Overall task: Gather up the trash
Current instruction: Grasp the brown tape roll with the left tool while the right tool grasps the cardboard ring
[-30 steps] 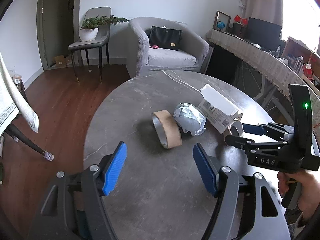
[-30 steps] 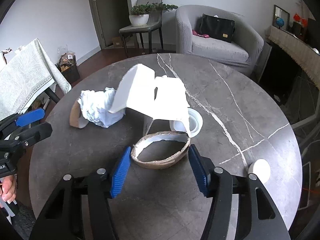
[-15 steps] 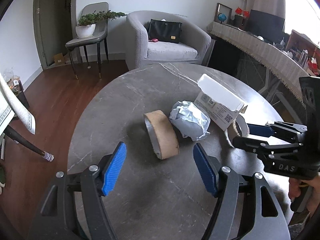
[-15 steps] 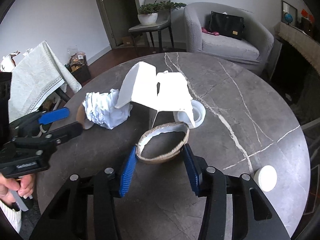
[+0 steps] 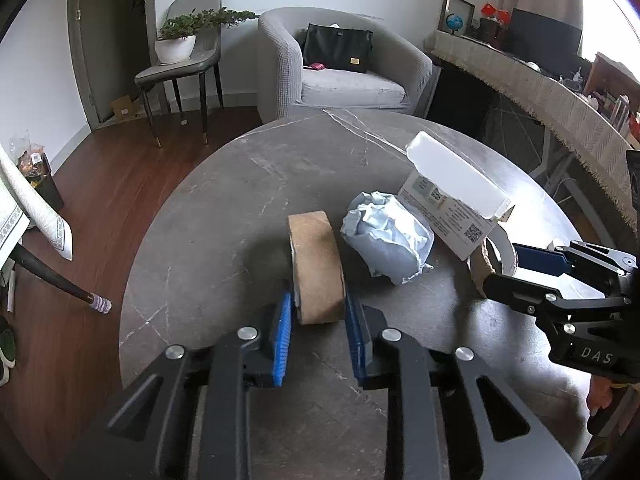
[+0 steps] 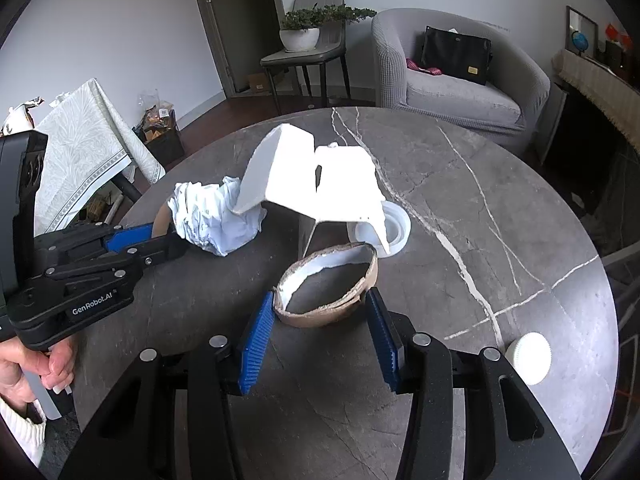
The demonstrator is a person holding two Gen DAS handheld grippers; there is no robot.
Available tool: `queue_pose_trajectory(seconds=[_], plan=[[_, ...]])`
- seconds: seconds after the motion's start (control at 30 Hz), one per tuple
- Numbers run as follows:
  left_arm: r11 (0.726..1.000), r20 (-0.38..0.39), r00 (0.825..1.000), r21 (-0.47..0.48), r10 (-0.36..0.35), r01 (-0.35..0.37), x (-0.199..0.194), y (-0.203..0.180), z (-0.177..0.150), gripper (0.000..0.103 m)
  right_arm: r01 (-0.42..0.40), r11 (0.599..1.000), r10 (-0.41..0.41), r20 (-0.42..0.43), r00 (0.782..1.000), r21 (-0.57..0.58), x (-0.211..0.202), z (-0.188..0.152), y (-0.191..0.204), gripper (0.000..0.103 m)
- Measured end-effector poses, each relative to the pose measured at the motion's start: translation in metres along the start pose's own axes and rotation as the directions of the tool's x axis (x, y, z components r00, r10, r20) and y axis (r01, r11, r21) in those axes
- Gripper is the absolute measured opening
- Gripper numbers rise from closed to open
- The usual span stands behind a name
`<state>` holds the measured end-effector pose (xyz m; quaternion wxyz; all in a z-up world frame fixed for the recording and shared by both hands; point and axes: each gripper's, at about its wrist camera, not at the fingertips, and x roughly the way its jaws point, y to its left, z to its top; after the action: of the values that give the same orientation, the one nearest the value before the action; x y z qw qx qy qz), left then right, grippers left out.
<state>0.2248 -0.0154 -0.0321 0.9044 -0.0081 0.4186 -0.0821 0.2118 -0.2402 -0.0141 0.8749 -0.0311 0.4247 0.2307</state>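
On the round grey table (image 5: 224, 216), left gripper (image 5: 316, 320) clamped on upright cardboard tape roll (image 5: 316, 260). Right of it: crumpled paper (image 5: 388, 236), white box (image 5: 452, 200). Right gripper (image 6: 320, 332) half-wide around torn cardboard ring (image 6: 328, 292), pads seemingly touching.

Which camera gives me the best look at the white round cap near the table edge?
The right wrist view. There the white cap lies in full sight on the bare table, to the right of the right gripper, with its ribbed rim visible. The left wrist view does not show the cap at all.
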Motion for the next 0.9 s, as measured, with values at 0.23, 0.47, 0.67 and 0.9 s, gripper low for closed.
queue_pose_trajectory(seconds=[0.23,0.47,0.67,0.9], plan=[[1.0,0.013,1.0,-0.002,-0.001,0.001,-0.008,0.005,-0.003,0.026,0.044,0.999,-0.044,-0.002,0.999,0.021,0.006,0.0,-0.001,0.051],[1.0,0.03,0.999,-0.005,-0.013,0.013,-0.021,0.012,-0.008,0.025,0.096,0.995,-0.096,-0.007,0.995,0.008,0.013,0.004,0.007,0.061],[0.999,0.054,0.998,0.01,-0.045,0.044,-0.035,0.016,-0.014,0.025,0.124,0.991,-0.125,0.009,0.992,0.048,0.011,0.005,0.0,0.043],[0.999,0.072,0.997,-0.025,-0.041,0.043,-0.051,0.03,-0.024,0.025,0.137,0.989,-0.139,0.02,0.99,0.058,0.0,-0.005,0.003,0.04]])
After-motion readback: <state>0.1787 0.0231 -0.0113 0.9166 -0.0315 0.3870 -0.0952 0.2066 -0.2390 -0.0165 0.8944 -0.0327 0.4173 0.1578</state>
